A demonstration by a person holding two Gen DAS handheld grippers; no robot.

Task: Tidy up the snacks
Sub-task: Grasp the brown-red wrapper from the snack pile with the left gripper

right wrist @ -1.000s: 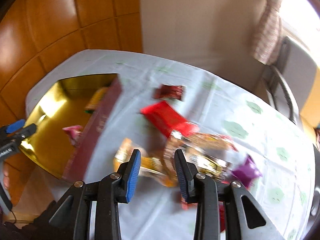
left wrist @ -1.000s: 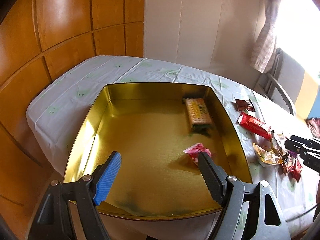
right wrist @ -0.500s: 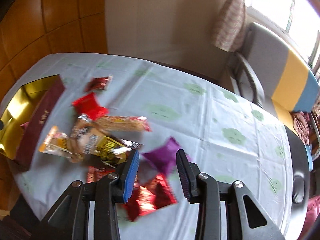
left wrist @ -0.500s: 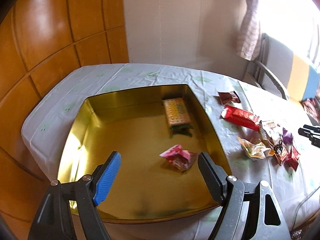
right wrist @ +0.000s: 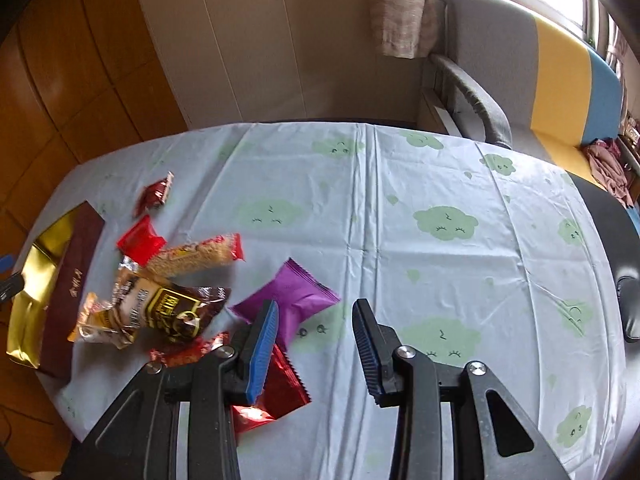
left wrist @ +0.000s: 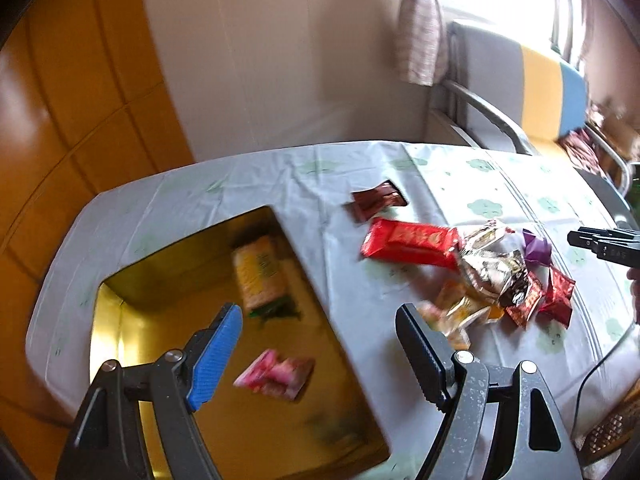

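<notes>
Both empty grippers angle down over table [right wrist: 400, 208]

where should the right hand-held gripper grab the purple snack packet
Grip the purple snack packet across its puffed middle, coming down from above. It lies flat on the tablecloth, and its far and right edges are clear, while the pile crowds its left. The right hand-held gripper hangs open just to its right.

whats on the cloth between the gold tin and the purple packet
A heap of snack packets: a long red bar and crinkled foil bags beside it, best seen in the left wrist view. The gold tin sits left, the purple packet right.
</notes>
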